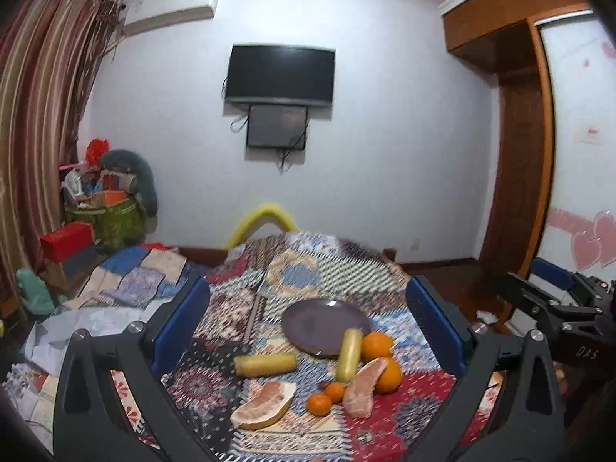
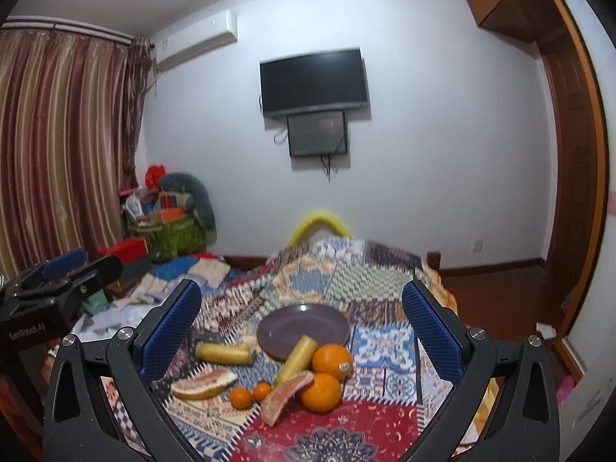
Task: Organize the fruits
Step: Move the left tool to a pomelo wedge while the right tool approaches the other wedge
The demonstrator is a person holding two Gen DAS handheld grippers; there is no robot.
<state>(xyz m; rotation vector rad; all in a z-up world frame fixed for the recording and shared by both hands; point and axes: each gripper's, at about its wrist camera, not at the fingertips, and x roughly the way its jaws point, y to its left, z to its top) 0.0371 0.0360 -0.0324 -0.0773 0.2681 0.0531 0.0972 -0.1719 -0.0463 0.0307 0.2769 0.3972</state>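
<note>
Frame (image 1: 115, 369): black, triangular cut-outs, silver screws
Pads (image 2: 169, 331): blue, dotted texture
Markings: white "DAS" (image 1: 587, 353), "GenRobot.AI" (image 2: 27, 334)

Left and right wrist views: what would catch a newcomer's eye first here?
The cluster of fruit on the patterned bedspread: two large oranges, two small ones, pomelo wedges and yellow fruits, one leaning on the rim of the empty purple plate behind them. Both grippers, left and right, hang open above the spread. A dark television sits on the white wall beyond.
</note>
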